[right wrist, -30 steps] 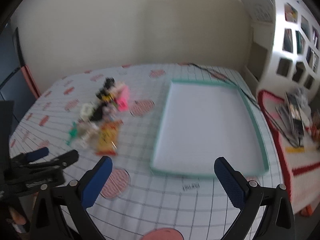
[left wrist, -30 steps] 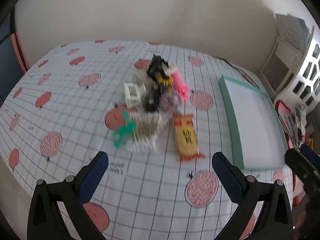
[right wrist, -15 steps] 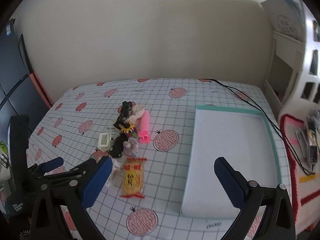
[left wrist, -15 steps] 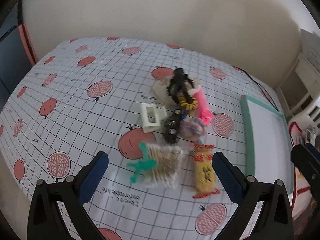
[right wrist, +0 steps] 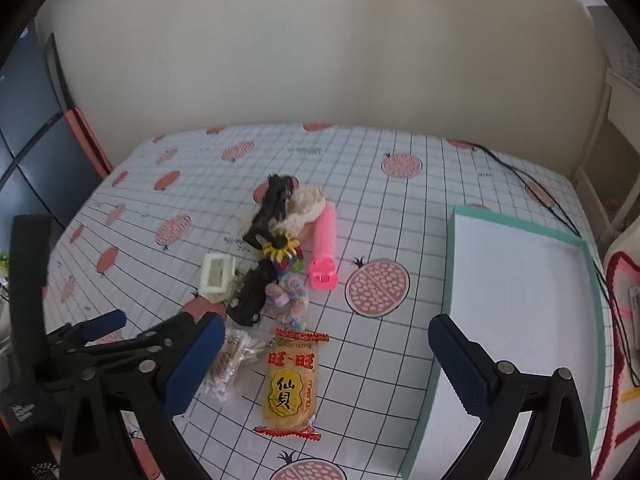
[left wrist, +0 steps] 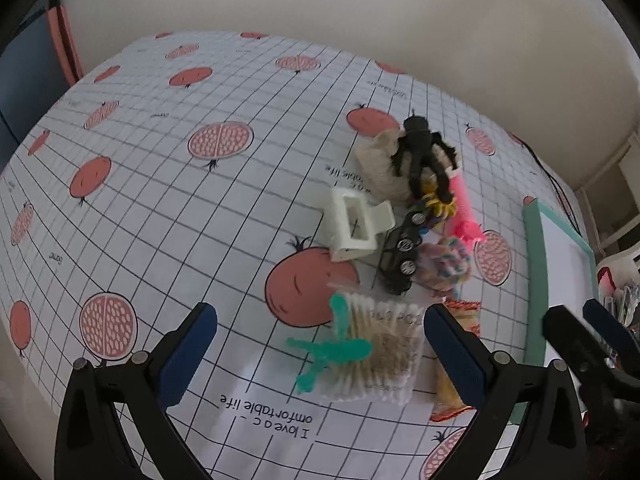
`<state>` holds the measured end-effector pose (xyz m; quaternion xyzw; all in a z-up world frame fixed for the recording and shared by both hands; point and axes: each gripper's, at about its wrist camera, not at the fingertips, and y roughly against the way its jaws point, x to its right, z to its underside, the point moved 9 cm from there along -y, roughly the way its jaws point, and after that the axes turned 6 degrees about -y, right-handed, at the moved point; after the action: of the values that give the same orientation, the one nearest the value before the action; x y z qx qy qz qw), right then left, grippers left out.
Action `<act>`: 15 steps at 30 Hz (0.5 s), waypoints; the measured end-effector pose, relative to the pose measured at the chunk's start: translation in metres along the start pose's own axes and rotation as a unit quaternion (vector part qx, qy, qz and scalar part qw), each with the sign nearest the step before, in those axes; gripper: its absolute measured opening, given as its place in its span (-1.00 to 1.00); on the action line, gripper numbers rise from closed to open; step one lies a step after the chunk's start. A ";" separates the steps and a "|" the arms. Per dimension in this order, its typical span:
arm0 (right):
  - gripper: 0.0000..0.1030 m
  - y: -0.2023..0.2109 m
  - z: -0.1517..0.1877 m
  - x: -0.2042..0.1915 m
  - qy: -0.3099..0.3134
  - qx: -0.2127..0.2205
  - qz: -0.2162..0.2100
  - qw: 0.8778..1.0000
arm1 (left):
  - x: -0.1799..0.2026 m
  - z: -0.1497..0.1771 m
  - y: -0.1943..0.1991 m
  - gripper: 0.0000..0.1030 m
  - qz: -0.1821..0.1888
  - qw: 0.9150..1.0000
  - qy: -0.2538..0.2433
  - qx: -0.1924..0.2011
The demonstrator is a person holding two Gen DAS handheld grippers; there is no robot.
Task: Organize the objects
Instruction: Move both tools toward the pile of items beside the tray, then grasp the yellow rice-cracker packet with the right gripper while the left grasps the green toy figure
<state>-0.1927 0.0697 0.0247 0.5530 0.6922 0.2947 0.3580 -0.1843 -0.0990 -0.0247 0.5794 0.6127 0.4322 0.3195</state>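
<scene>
A pile of small objects lies on the pomegranate-print tablecloth: a bag of cotton swabs (left wrist: pixel 380 354) with a green clip (left wrist: pixel 328 354), a yellow snack packet (right wrist: pixel 292 386), a white hair claw (left wrist: pixel 356 226), a black toy car (left wrist: pixel 402 254), a pastel scrunchie (right wrist: pixel 290 298), a pink roller (right wrist: pixel 325 248), a black claw clip (right wrist: pixel 274 206) and a cream scrunchie (left wrist: pixel 384 164). My left gripper (left wrist: pixel 316 354) is open, empty, with the swab bag between its fingers. My right gripper (right wrist: pixel 326 366) is open, empty, over the snack packet. A white tray with a teal rim (right wrist: pixel 450 280) lies empty at the right.
A black cable (right wrist: pixel 560 216) runs along the table's far right edge beyond the tray. A white shelf unit (right wrist: pixel 616 120) stands at the right by the wall. A dark panel with an orange edge (right wrist: pixel 80 128) borders the table's left side.
Both grippers have swung left and come down closer to the pile. The swab bag now sits between my left fingers, and the snack packet is centred before my right gripper. Both stayed open.
</scene>
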 end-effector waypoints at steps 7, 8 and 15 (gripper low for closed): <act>0.99 -0.027 0.022 -0.002 -0.011 -0.044 0.008 0.999 | -0.011 0.011 -0.006 0.97 0.000 1.000 0.020 -0.011; 0.99 -0.030 0.026 -0.003 -0.015 -0.050 0.008 0.999 | -0.013 0.013 -0.007 0.97 0.000 1.000 0.025 -0.014; 0.99 -0.048 0.044 -0.003 -0.021 -0.082 0.017 0.996 | -0.020 0.015 -0.008 0.97 0.009 0.999 0.041 -0.013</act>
<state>-0.1824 0.0565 -0.0388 0.5395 0.6486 0.3447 0.4117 -0.1713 -0.1159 -0.0403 0.5622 0.6145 0.4666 0.2977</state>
